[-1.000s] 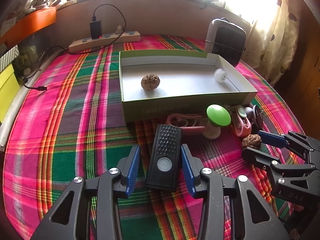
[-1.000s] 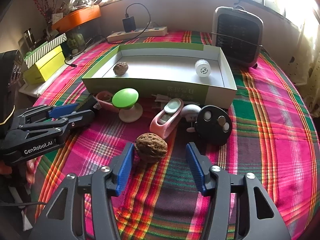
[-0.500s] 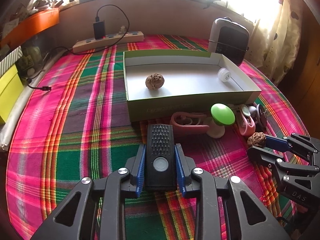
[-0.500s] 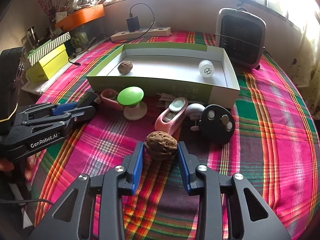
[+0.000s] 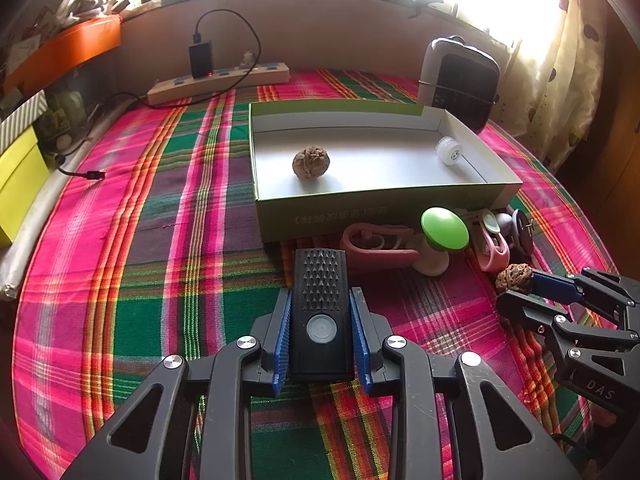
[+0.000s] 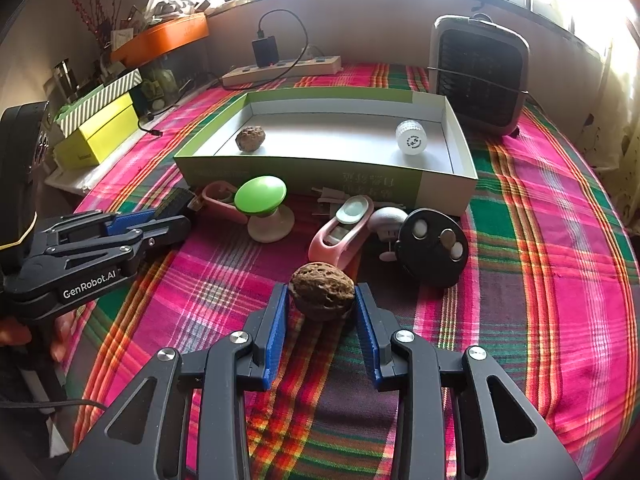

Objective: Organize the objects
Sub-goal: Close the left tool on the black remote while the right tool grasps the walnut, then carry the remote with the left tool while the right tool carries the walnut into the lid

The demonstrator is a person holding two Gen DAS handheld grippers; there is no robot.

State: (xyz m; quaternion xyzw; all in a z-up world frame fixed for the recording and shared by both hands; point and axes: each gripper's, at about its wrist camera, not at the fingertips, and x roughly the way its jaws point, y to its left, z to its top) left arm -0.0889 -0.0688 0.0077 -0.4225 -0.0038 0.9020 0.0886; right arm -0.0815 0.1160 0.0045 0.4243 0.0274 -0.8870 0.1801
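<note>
Two grips are being held at once. The left gripper (image 5: 321, 330) is clamping a black remote (image 5: 321, 312) between its blue pads, low over the plaid cloth (image 5: 160, 240), with the remote's ribbed end pointing toward 12 o'clock at the green box (image 5: 360, 208). The right gripper (image 6: 321, 312) is pinching a walnut (image 6: 322, 291) near the tips of its pads, and the nut is looking close to the cloth, perhaps grazing it.

The box is lying toward 12 o'clock from both claws, with a second walnut (image 6: 250, 138) at its 9 o'clock side and a small white cap (image 6: 411, 143) at its 3 o'clock side.

Judging by the task, both items are heading for the box. The walnut is round and hard, so it is likely asking for a steady squeeze and a straight lift before travelling. Between each claw and the box wall, the green-topped knob (image 6: 261, 196), pink clip (image 6: 340, 232) and black disc (image 6: 434, 247) are crowding the way, so rising well above them first is the safer course. Releasing low over the bare floor between the two pieces already inside should be limiting any rolling.
</note>
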